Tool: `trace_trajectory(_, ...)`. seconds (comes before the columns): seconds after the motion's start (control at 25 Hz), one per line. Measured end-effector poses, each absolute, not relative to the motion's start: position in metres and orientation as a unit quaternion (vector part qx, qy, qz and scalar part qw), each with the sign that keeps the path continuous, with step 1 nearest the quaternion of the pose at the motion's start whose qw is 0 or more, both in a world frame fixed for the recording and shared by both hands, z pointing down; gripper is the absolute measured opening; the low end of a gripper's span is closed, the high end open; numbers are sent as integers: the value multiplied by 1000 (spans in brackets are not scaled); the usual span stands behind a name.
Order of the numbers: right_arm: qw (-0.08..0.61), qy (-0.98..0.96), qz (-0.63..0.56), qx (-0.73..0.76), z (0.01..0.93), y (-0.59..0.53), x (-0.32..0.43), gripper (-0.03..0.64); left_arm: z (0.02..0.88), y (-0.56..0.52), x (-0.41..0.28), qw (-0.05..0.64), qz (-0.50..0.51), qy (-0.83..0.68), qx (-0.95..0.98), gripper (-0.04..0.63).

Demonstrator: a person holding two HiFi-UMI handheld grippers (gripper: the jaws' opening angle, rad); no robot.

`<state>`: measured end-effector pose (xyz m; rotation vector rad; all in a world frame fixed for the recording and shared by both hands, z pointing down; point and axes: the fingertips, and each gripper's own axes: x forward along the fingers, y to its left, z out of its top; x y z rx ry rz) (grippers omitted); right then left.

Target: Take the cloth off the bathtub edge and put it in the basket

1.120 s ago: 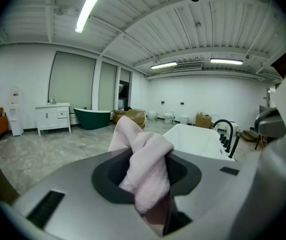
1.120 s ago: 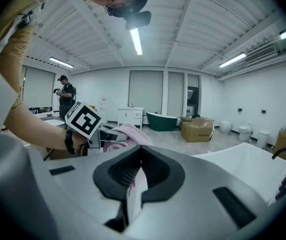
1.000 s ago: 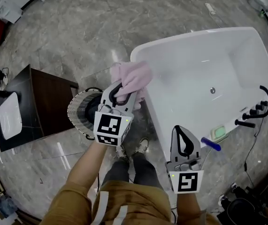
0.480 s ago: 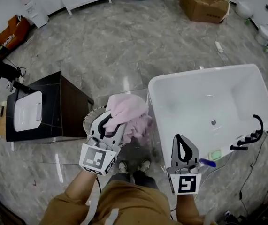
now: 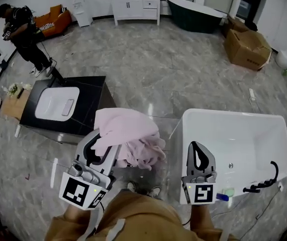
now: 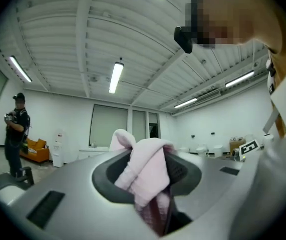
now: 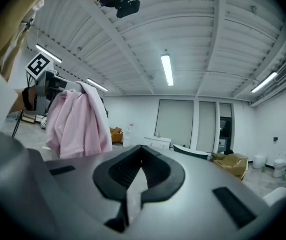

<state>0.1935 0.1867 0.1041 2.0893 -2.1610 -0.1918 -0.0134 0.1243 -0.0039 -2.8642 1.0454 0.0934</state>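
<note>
Left gripper [image 5: 98, 145]: jaws clamped on the pink cloth [image 5: 128, 134], which bunches over the tips and hangs in folds to the right, clear of the tub.
Right gripper [image 5: 197, 149]: jaws together, nothing between them, held near the tub's near-left corner.
White bathtub [image 5: 280, 129]: right side of the scene, with a black faucet [image 5: 264, 182] on its near rim.
Dark cabinet [image 5: 92, 109]: left of the cloth, carrying a white basin [image 5: 57, 102].
Cardboard box [image 5: 246, 49]: far right.
White cupboard [image 5: 135, 4]: along the far wall.
Person [image 5: 25, 34]: standing, far left.
</note>
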Motion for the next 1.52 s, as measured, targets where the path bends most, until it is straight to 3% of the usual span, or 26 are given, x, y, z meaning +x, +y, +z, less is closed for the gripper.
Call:
trace_trajectory(0.28,48,-742,-82,663,85,168,124,5,-6,138,-95,69,24,392,-917,129)
trace_trajectory(0.72,64,-744,-52,664,105,175,111,5,6,132,-155,34,33,449,-892,127)
trace_trajectory(1.52,55,-797,-56,598,116,129,93,5,9,102,-153,35,56,494,-867,127)
